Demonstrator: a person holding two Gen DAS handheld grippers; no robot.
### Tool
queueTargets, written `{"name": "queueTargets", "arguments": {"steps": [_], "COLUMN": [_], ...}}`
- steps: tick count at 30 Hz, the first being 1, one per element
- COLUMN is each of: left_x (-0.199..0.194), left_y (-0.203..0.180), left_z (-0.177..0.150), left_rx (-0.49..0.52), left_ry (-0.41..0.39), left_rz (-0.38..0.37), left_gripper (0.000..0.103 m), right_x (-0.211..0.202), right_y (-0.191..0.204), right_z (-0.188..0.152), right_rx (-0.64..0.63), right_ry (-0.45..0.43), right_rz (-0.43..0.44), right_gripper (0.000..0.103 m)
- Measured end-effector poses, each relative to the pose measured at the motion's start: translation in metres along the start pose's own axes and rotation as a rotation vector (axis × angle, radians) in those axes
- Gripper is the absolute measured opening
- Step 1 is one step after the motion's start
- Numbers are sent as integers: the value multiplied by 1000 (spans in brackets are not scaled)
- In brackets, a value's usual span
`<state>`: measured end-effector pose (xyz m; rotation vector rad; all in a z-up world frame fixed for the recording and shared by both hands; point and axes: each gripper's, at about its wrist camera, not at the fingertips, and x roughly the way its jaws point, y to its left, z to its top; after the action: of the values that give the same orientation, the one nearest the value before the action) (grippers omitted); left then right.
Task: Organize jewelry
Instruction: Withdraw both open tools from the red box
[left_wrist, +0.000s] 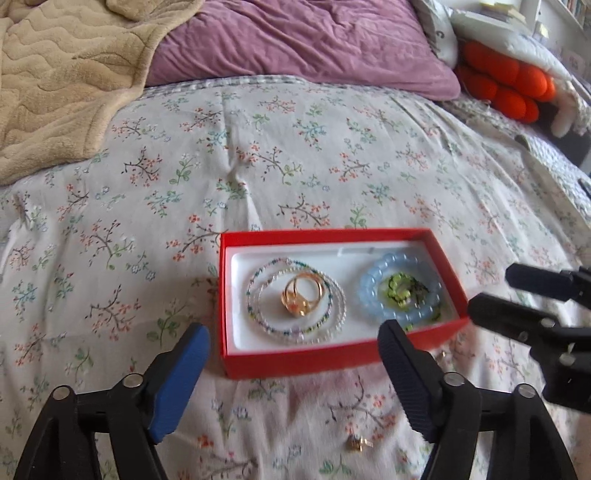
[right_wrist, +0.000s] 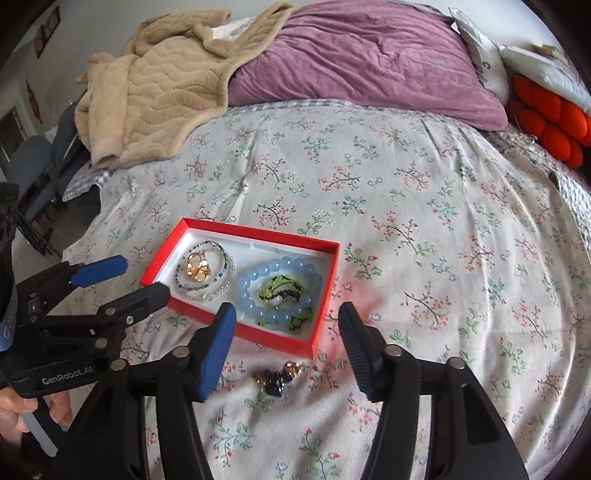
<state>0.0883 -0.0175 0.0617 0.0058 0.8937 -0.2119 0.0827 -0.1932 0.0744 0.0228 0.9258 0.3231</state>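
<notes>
"GenRobot.AI" marks my left gripper (right_wrist: 123, 280); both my jaws spread empty, the shallow red cardboard box (left_wrist: 295, 360) just ahead, floral bedspread (right_wrist: 424, 221) beyond.

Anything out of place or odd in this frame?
Yes: a small cluster of dark and amber jewelry lies loose on the floral bedspread, just outside the near edge of the red box, while the other pieces sit inside. Both grippers are open and empty.
</notes>
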Motion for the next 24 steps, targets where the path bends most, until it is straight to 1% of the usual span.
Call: {"name": "queueTargets", "arguments": {"steps": [3,5,7,10,16,19,21,24], "left_x": [-11,-17,-23,-27,-29,-25,-23,-24], "left_y": [-3,-4,-5,-10,-15,-12,-8,-6], "left_z": [-6,-10,-16,-24,-44,-55,-63,-72], "left_rx": [11,5,-9,-9,-3,-25,-57,-90], "left_ry": [-6,-10,-2,26,80,115,140,146], "left_rz": [20,27,19,22,65,67,67,52], "left_gripper": [86,94,99,100,102,102,102,102], "right_x": [-10,-16,-23,-29,-36,-36,-36,-37], "right_y": [-3,-5,-6,-5,4,7,7,6], "right_z": [-5,-8,-13,-20,-38,-48,-53,-62], "right_rx": [13,19,22,20,-22,-26,-25,-27], "right_ry": [2,6,12,29,77,113,131,148], "right_rz": [-8,-17,-24,-28,-38,-54,-56,-72], "right_gripper": [66,68,70,74,79,80,80,80]}}
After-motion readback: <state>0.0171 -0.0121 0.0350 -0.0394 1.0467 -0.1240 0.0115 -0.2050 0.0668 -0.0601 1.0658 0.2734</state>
